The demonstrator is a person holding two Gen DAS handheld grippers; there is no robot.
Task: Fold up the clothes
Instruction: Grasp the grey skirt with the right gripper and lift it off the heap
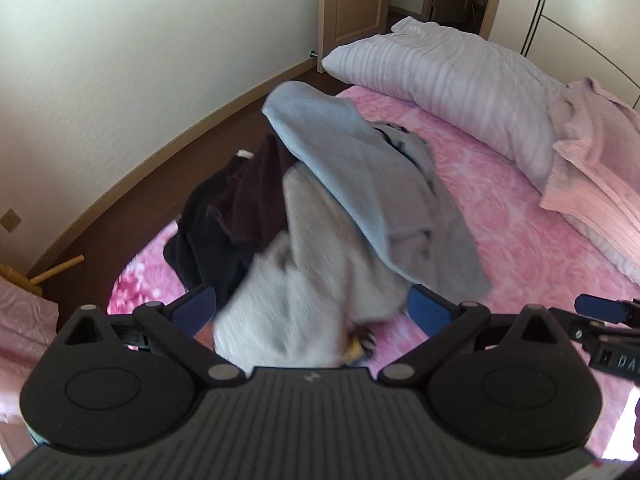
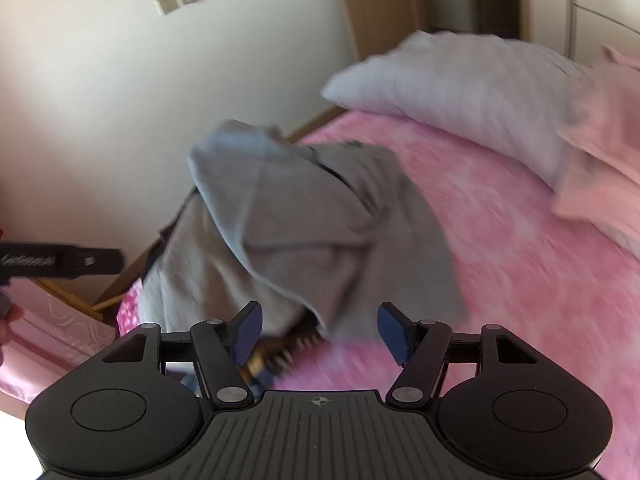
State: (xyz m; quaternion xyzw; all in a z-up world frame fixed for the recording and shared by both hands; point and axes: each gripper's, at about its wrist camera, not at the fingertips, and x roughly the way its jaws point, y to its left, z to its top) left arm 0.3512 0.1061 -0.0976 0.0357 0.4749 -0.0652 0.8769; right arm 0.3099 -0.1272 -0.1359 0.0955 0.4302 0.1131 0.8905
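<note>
My left fingers are spread wide, with a blurred pale grey garment between them; I cannot tell whether they touch it. My right fingers gape empty. Ahead on the pink bed, grey clothes cover dark ones; a striped pillow lies beyond.

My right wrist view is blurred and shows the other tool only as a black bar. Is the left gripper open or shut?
Observer: Open. The left gripper has its blue pads spread wide, and a pale grey cloth garment lies between them.
Operator: Is anything behind the grey pile?
Observer: Yes. A dark maroon fuzzy garment lies on the pile's left, at the bed edge.
Operator: Only that?
Observer: No. A crumpled black garment lies against the maroon one, nearer the left gripper.
</note>
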